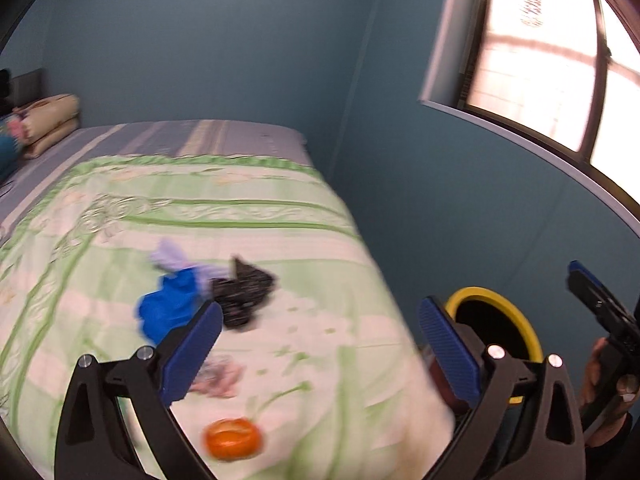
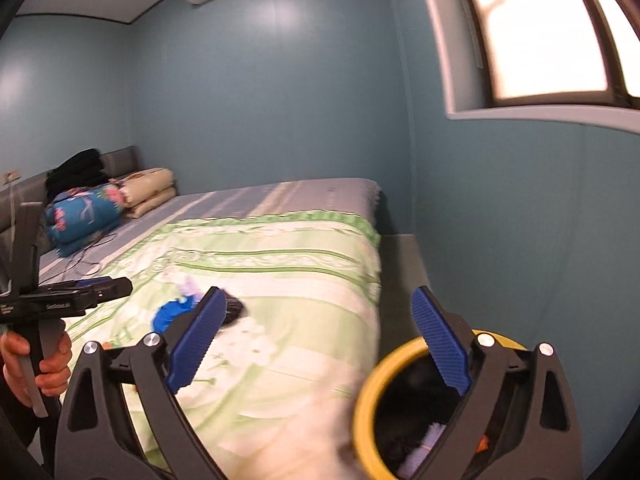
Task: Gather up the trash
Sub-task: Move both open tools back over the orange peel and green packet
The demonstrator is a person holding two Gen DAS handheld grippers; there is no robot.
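Trash lies on the green floral bedspread [image 1: 248, 216]: a blue scrap [image 1: 168, 308], a pale purple scrap [image 1: 176, 260], a black crumpled wrapper [image 1: 244, 292], a pinkish crumpled piece [image 1: 224, 376] and an orange peel [image 1: 232, 438]. My left gripper [image 1: 320, 340] is open and empty above the bed's near corner. A yellow-rimmed bin [image 2: 384, 372] stands on the floor right of the bed, with trash inside. My right gripper [image 2: 320, 328] is open and empty, its right finger over the bin's rim. The bin also shows in the left wrist view [image 1: 520, 316].
Folded blankets [image 2: 92, 208] and a black bundle [image 2: 76, 168] sit at the headboard end. A blue wall [image 2: 280, 100] runs behind the bed, with a window [image 2: 540, 32] at the right. A narrow floor strip [image 2: 400, 264] lies between bed and wall.
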